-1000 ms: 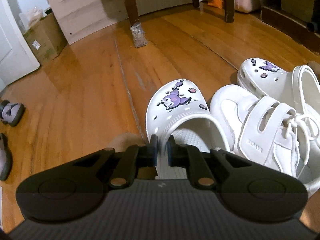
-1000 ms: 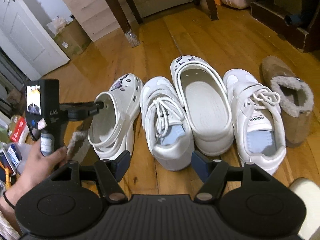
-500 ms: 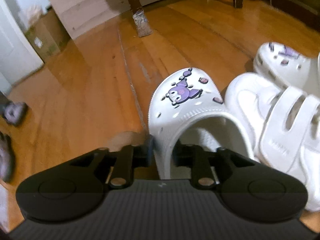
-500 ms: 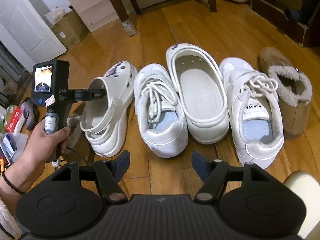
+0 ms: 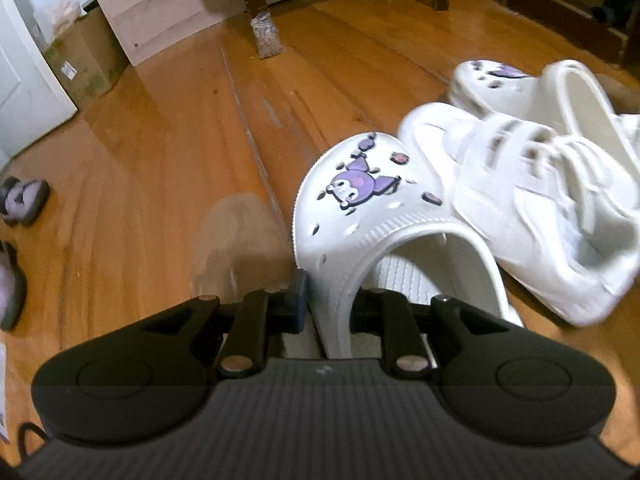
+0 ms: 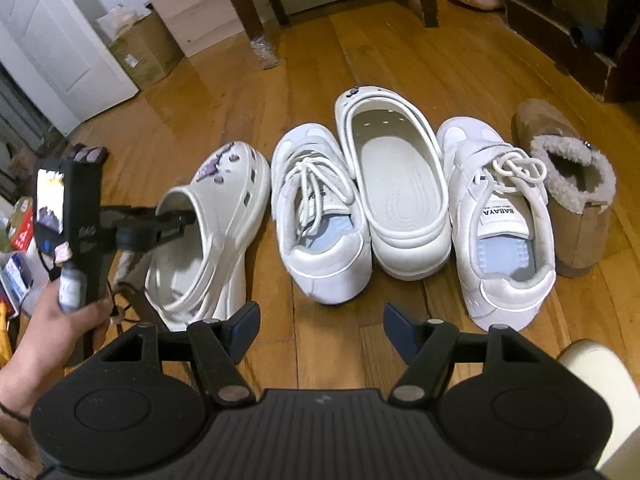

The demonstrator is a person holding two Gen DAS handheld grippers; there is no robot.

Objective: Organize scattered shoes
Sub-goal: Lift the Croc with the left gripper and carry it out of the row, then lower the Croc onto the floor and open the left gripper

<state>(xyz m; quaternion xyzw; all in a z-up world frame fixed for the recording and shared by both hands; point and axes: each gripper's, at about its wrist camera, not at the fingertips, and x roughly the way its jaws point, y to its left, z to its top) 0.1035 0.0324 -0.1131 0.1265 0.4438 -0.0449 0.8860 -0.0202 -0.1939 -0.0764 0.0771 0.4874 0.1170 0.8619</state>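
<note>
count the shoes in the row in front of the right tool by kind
white clogs: 2, one at the left end with the left tool on its wall, one in the middle
white lace-up sneakers: 2, and
tan fleece-lined slipper: 1
total: 5

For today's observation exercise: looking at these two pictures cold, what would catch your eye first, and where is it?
First, the row of pale shoes on the wooden floor: clog, sneaker, second clog, second sneaker, then a tan fleece-lined boot at the right end. Next, the left gripper, its jaws astride the left clog's wall, the purple cartoon charm on its toe. The right gripper hangs open and empty in front of the row.
</note>
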